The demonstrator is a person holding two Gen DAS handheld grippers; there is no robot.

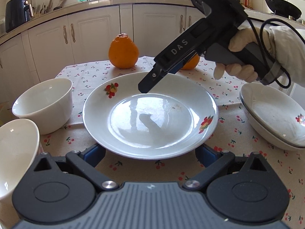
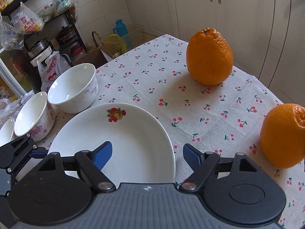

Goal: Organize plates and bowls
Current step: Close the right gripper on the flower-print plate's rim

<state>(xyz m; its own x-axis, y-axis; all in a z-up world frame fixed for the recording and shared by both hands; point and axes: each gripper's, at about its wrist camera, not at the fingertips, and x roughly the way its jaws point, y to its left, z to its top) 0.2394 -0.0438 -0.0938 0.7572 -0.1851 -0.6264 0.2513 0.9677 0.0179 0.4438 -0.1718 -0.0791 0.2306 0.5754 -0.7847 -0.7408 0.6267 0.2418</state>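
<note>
Sitting at the middle of a cherry-print tablecloth (image 1: 133,70), a white plate (image 1: 150,122) with small fruit decals on its rim is the landmark for everything else.

Left gripper (image 1: 150,153): it is at the plate's near edge, its jaws spread wide, one blue pad to each side of the near rim. Neither pad presses on the plate; it holds nothing.

Right gripper (image 2: 146,155): it slants down over the plate's far rim, held by a hand (image 1: 242,57) in a pale glove. Its jaws stand partly apart — one blue pad over the inside of the plate, the other outside the rim over the cloth. The rim lies between them, but neither pad presses on it, so nothing is gripped.

Left of the plate stand two white bowls: one bowl (image 1: 44,105) just beside the rim, a nearer bowl (image 1: 17,156) closer to the left camera. Right of the plate, a little apart, sits a stack of plates (image 1: 274,116) with the same fruit print.

Beyond the plate, at the far end of the cloth, stands an orange (image 1: 123,51); a second orange (image 2: 284,135) sits to the right of it — in the left view it is mostly hidden behind the right gripper.
</note>
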